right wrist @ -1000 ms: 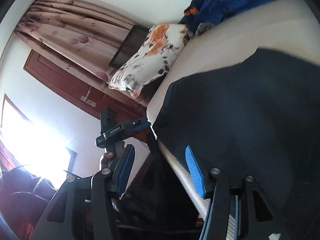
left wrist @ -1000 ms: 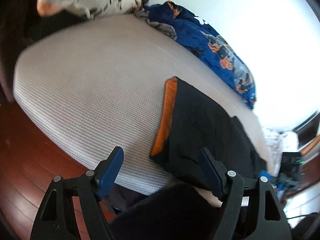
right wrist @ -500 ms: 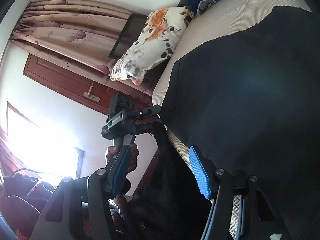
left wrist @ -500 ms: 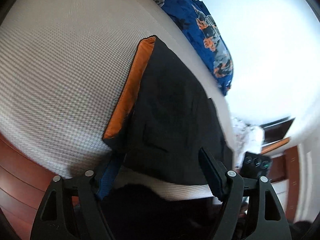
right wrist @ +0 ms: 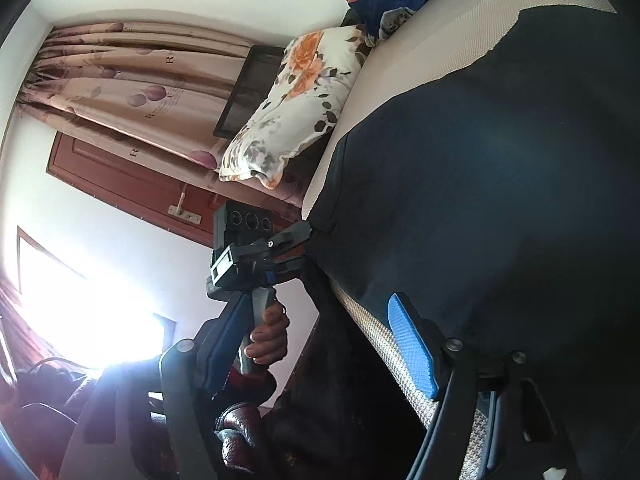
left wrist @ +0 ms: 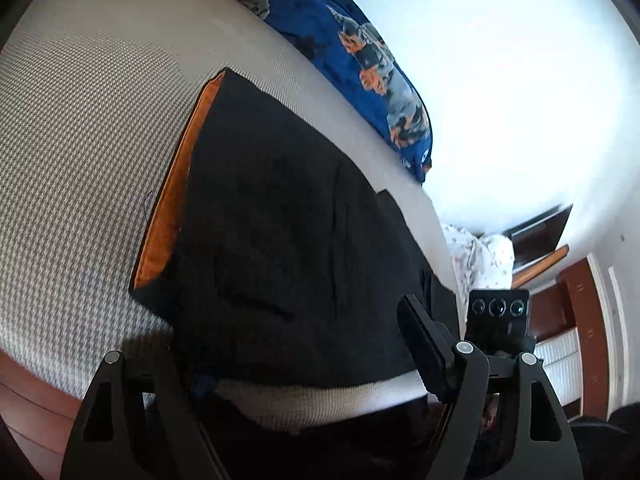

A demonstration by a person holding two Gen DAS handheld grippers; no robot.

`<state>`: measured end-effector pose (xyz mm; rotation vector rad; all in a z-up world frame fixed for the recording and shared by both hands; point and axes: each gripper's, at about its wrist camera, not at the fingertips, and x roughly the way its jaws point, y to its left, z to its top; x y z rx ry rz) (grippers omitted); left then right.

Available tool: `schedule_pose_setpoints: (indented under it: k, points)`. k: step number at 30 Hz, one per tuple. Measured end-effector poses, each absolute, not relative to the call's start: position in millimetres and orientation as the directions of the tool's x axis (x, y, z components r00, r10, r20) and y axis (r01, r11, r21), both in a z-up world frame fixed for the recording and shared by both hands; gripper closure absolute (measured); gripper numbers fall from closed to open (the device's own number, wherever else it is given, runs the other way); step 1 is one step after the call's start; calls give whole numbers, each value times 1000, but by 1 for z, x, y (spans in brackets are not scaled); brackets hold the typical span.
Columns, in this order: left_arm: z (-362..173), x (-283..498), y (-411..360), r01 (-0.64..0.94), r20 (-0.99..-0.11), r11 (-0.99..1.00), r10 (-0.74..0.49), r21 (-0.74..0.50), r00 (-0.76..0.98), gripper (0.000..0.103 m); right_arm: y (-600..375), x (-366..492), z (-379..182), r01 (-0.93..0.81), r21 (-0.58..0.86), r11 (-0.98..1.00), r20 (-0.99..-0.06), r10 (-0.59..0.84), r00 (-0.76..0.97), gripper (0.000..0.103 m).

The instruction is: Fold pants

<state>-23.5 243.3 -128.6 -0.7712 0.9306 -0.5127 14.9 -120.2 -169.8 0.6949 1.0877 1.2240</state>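
Note:
Black pants [left wrist: 288, 232] with an orange inner band [left wrist: 176, 188] lie on the beige mattress [left wrist: 80, 140], part hanging over its near edge. My left gripper [left wrist: 296, 364] is open at that edge; its left finger is under the pants' corner, its right finger [left wrist: 424, 352] lies on the cloth. From the right wrist view the left gripper [right wrist: 300, 244] straddles the pants' corner at the mattress edge. My right gripper [right wrist: 316, 344] is open and empty, its blue pads [right wrist: 412, 344] beside the mattress edge, with the pants [right wrist: 500, 200] spread above.
A blue patterned blanket [left wrist: 360, 52] lies along the wall side of the bed. A floral pillow [right wrist: 292, 108] sits at the bed's end near curtains [right wrist: 120, 80] and a wooden door [right wrist: 132, 188]. Wooden floor [left wrist: 24, 408] lies below the mattress.
My left gripper has moved in onto the pants' near corner at the mattress edge, its left finger now under the cloth. My right gripper has come closer to the mattress edge.

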Motion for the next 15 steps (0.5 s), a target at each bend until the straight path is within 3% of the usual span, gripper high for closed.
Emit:
schedule_pose_setpoints:
  k: [2, 3, 4, 10, 15]
  points:
    - [-127, -26, 239, 74, -520, 654, -659, -753, 543, 29, -121, 16, -169, -381, 892, 245, -272, 962, -19, 31]
    - [-125, -28, 235, 74, -542, 694, -620, -716, 568, 47, -121, 16, -169, -380, 892, 245, -272, 962, -18, 31]
    - [-129, -35, 235, 67, -571, 730, -585, -680, 576, 74, -120, 16, -169, -380, 891, 247, -274, 962, -16, 31]
    - [-113, -46, 220, 69, -605, 831, -456, -552, 652, 79, -127, 24, -164, -375, 886, 271, -286, 958, 17, 29]
    - [-66, -65, 184, 215, -522, 897, -405, -387, 751, 79, -136, 44, -138, -393, 877, 276, -276, 959, 56, 29]
